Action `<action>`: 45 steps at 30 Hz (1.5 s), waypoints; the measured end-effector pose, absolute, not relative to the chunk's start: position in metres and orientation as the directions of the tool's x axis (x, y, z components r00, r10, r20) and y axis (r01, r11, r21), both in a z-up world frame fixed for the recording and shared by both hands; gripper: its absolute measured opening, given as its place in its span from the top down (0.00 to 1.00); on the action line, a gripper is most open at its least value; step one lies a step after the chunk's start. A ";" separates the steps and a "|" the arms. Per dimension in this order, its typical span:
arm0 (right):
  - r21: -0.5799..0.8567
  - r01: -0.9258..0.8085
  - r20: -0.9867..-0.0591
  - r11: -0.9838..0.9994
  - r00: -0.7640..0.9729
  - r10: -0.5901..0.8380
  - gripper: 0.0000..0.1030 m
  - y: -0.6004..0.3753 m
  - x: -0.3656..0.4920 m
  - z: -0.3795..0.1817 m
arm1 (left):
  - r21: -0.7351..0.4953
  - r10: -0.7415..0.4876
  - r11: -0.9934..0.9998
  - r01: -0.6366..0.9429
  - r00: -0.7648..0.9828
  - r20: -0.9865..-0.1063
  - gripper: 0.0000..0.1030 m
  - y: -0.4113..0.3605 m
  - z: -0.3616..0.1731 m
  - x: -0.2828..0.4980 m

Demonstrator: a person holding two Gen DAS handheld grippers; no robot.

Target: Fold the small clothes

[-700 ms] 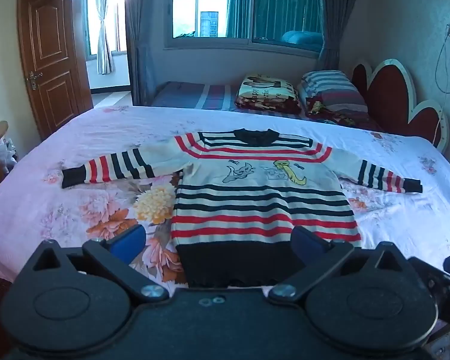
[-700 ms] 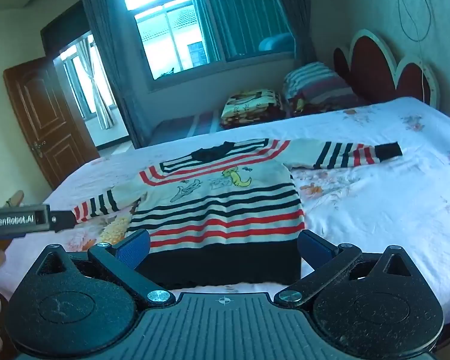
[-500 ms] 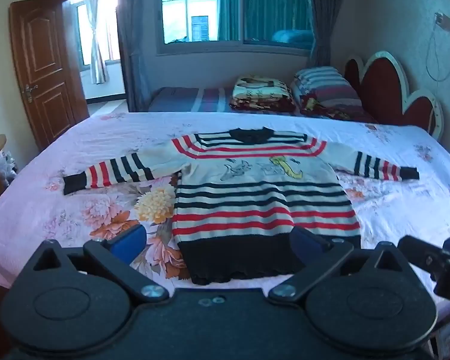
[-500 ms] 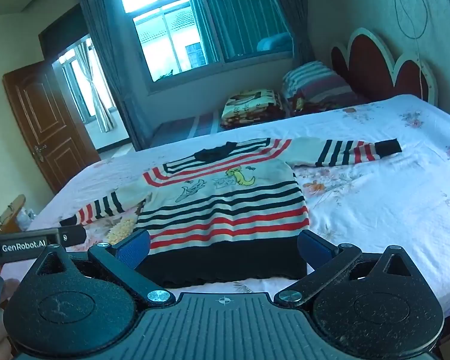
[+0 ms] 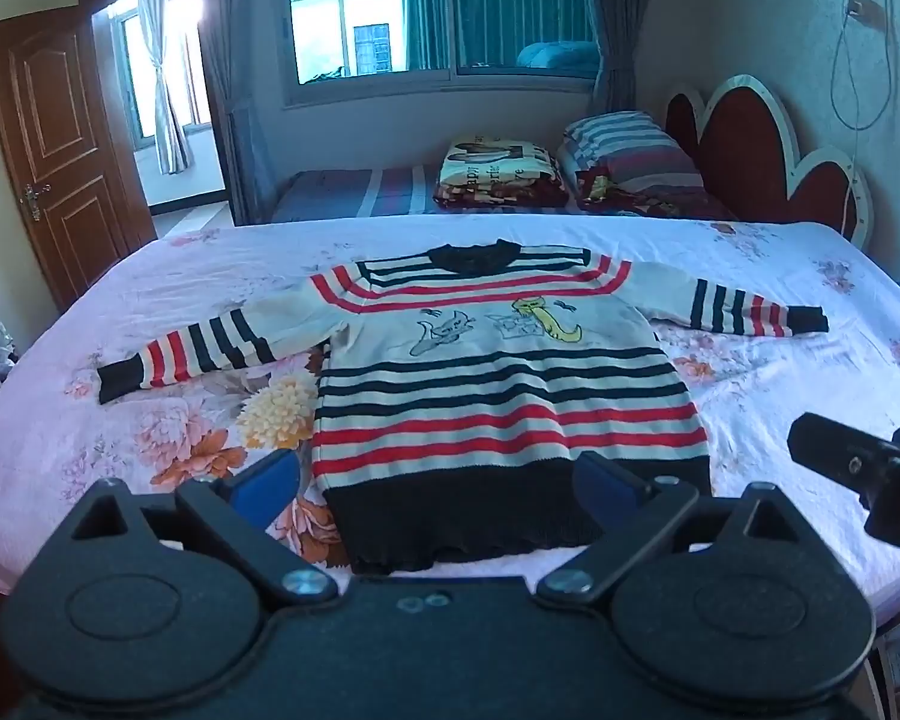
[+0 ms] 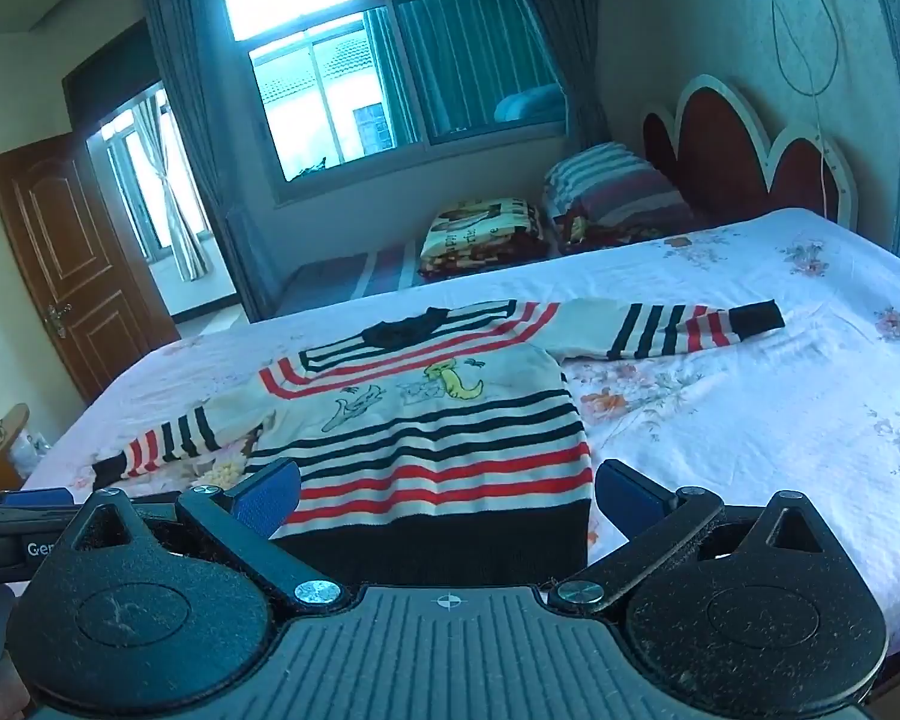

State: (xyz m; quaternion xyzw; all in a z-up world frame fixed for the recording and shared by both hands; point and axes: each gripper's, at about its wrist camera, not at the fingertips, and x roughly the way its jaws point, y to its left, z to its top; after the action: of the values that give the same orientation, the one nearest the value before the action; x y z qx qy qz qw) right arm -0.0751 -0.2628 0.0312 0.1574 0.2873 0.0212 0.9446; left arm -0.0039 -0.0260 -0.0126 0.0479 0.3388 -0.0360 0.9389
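Striped sweater is laid flat on the bed, sleeves spread. Left tongs and right tongs are held spread, empty, above the hem. Risk: only one knit layer is pinched, so the fold is skewed.

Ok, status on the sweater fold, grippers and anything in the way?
Left gripper open, empty. Right gripper open, empty. Striped sweater flat on bed sheet, sleeves spread, unfolded. Nothing on it.
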 end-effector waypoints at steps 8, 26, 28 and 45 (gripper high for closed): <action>0.309 0.052 -0.555 0.950 0.821 0.136 0.00 -0.266 -0.067 0.026 | 0.064 -0.023 0.994 0.085 0.760 -0.649 0.05 -0.032 -0.014 0.006; 0.316 0.070 -0.566 0.946 0.814 0.128 0.00 -0.274 -0.070 0.023 | 0.064 -0.020 0.995 0.081 0.761 -0.648 0.05 -0.031 -0.012 0.006; 0.317 0.073 -0.567 0.946 0.813 0.128 0.00 -0.275 -0.069 0.021 | 0.064 -0.020 0.995 0.080 0.761 -0.649 0.05 -0.031 -0.012 0.006; 0.307 0.088 -0.575 0.948 0.811 0.111 0.00 -0.281 -0.060 0.017 | 0.066 -0.008 0.996 0.066 0.763 -0.647 0.05 -0.028 -0.015 0.014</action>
State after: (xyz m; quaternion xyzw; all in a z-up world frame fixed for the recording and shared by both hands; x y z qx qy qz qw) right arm -0.0605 -0.2807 0.0171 0.1618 0.3075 0.0059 0.9377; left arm 0.0140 -0.0282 -0.0149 0.0426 0.3439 -0.0197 0.9378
